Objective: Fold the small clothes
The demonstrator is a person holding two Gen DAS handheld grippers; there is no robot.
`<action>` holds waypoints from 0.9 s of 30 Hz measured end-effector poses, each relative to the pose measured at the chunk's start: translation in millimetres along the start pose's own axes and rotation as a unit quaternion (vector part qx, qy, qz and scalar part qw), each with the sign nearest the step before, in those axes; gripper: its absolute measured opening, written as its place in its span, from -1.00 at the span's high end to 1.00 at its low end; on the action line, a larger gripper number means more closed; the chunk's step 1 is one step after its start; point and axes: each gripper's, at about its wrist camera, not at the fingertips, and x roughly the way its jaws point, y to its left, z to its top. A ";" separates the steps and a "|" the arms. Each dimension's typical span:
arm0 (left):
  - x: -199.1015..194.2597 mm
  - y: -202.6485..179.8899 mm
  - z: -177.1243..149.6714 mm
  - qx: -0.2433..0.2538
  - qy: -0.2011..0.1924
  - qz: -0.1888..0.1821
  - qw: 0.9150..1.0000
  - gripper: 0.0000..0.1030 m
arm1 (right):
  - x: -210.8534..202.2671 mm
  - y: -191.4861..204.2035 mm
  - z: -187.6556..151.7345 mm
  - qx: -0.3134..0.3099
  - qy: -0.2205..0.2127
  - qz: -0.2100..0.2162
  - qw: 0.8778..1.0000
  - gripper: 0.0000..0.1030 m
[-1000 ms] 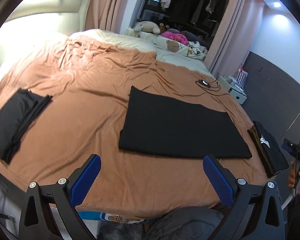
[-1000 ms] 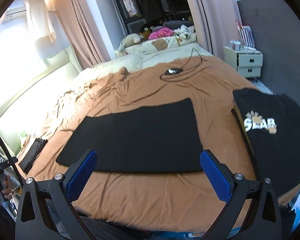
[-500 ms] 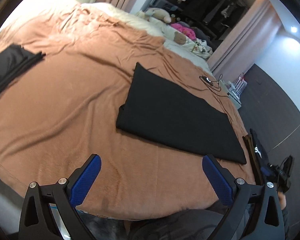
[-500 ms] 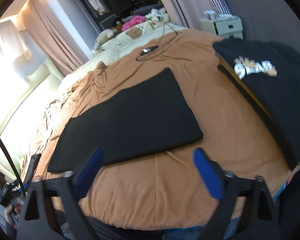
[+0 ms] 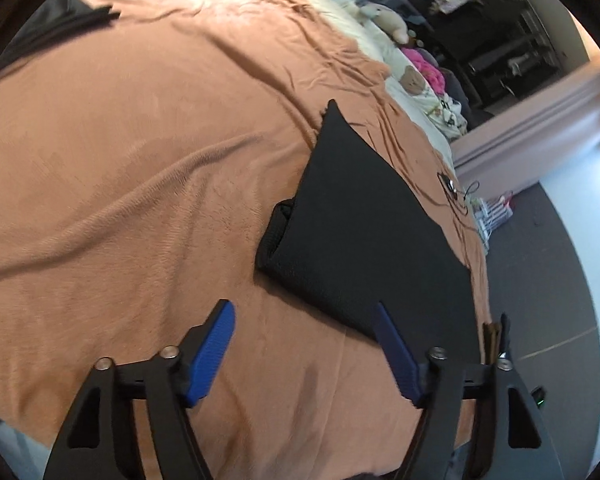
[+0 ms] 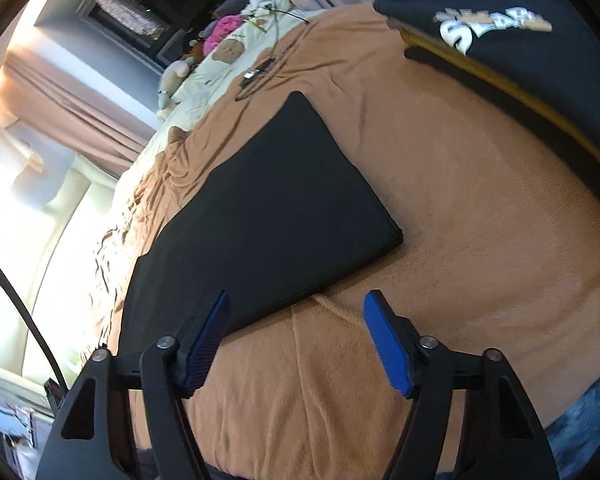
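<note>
The brown blanket (image 5: 148, 184) fills most of both views, and its far end is cut off by the round edge of the lens. In front of the left gripper (image 5: 304, 328) and a little to its right lies the folded black garment (image 5: 364, 232), flat on the blanket. Its near right part is hidden behind the right blue finger (image 5: 392, 344), so I cannot tell if that finger touches the cloth. Far ahead to the left, a dark pile (image 5: 56, 28) is only partly in view and hard to make out. The left gripper points down at a slant and is tilted; its jaws are closing, with only blanket between them.

From the right gripper (image 6: 296, 320), the same garment (image 6: 268, 208) lies ahead and to the left. Its near edge passes behind the left blue finger (image 6: 212, 332). Ahead to the right, a black shirt with pale letters (image 6: 512, 40) is cut off by the frame. The right gripper is also tilted downward, its jaws closing, holding nothing. The stuffed toys (image 6: 224, 44) far ahead are blurred.
</note>
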 end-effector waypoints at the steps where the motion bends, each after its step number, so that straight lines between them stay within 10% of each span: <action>1: 2.4 1.6 1.5 -0.008 0.003 -0.002 1.000 -0.30 | 4.8 -1.6 1.7 0.008 0.005 0.004 1.000 -0.04; 27: 43.3 18.0 12.7 -0.111 -0.001 0.016 0.994 0.09 | 33.9 -36.0 -10.7 0.136 -0.041 0.020 0.990 0.13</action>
